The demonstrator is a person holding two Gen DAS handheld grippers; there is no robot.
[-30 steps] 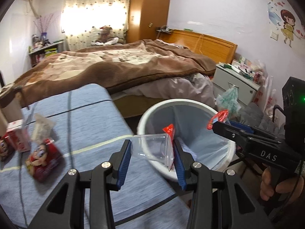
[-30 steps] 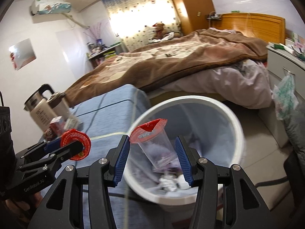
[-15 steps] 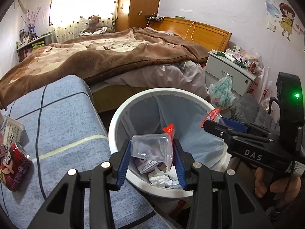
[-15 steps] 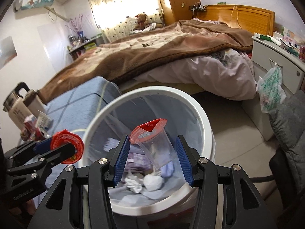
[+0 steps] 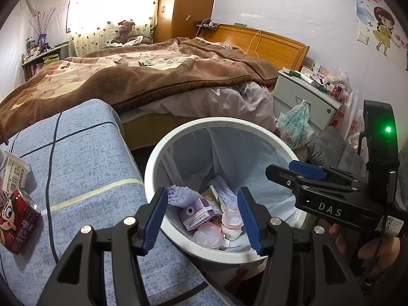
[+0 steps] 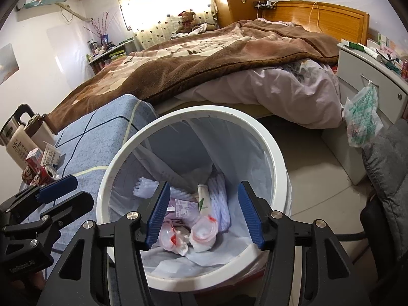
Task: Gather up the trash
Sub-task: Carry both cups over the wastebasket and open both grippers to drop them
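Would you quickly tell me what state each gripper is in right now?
Left gripper: jaws opening, nothing between them, over the bin.
Right gripper: jaws opening, nothing between them, over the bin.

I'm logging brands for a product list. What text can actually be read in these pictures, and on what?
"DAS": on the black right claw.
"55": on the cream-coloured kettle body.
Red cartoon-face drink can: lettering too blurred to read.
Purple carton in the white bin: print too small.

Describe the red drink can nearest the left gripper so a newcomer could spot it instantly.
Start at the blue checked cloth left of the white bin. Near its left edge lies the red can, tipped on its side. Unlike the white carton behind it, it carries a big-eyed cartoon face.
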